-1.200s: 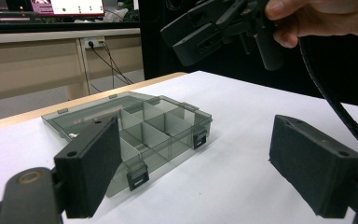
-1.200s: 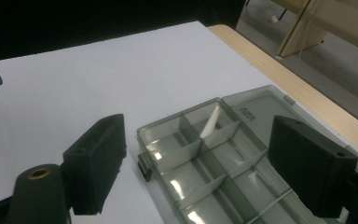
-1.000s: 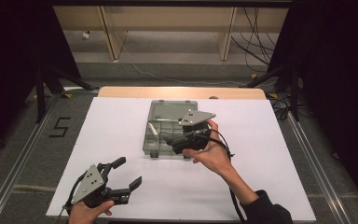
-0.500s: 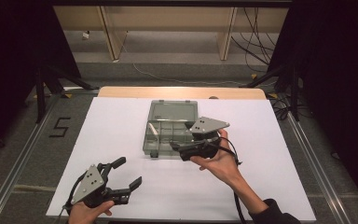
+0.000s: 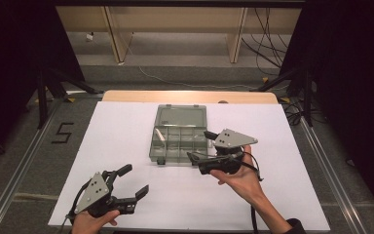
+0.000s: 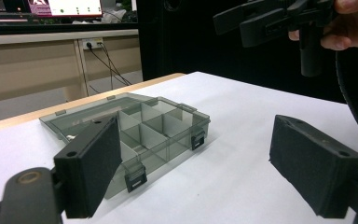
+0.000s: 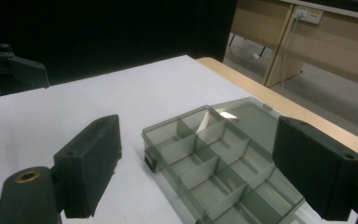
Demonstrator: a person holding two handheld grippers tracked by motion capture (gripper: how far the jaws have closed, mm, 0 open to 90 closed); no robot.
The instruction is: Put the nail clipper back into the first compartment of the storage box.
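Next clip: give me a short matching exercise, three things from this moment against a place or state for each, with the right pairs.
Things:
1. compartment box
2. left gripper
3. right gripper

Places or states:
A. open, low at the table's near left corner
B. lid open, lying flat behind it
C. open, held beside the box's right front corner

Pairs: 1-B, 2-A, 3-C
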